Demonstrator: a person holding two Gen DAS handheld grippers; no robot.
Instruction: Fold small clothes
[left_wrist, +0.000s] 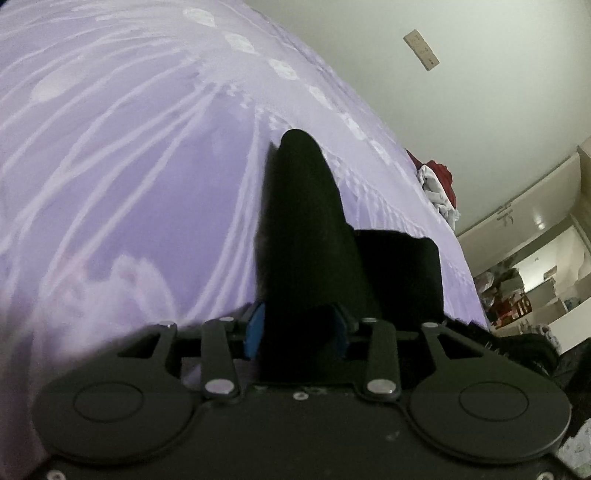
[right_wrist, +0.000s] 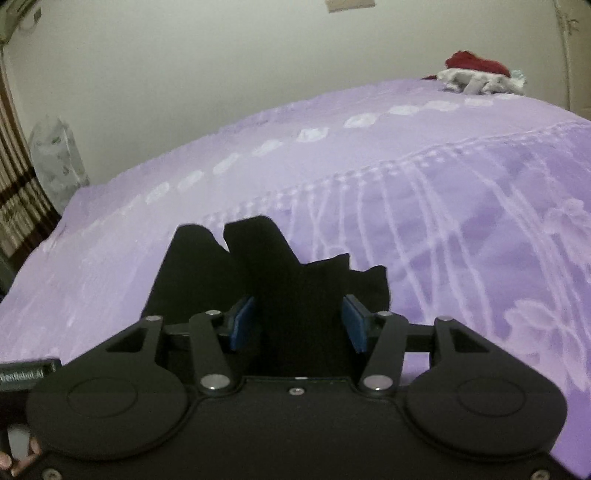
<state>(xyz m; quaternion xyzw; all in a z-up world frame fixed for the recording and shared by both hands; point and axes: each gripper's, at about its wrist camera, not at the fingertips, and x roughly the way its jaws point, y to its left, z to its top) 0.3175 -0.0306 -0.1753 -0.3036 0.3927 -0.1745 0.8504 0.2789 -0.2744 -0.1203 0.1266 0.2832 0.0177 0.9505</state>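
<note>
A small black garment (left_wrist: 314, 229) lies on the purple bedspread (left_wrist: 129, 166). In the left wrist view a long black part of it runs forward from between my left gripper's (left_wrist: 299, 328) blue pads (left_wrist: 256, 328), which are closed on it. In the right wrist view the black garment (right_wrist: 266, 258) sits bunched between my right gripper's (right_wrist: 299, 321) blue pads (right_wrist: 242, 321), which stand a little apart with cloth filling the gap. Whether they press it is unclear.
A pile of red and white clothes (right_wrist: 476, 74) lies at the far corner of the bed and also shows in the left wrist view (left_wrist: 439, 184). A white wall stands behind the bed. Shelves with clutter (left_wrist: 517, 291) are at the right.
</note>
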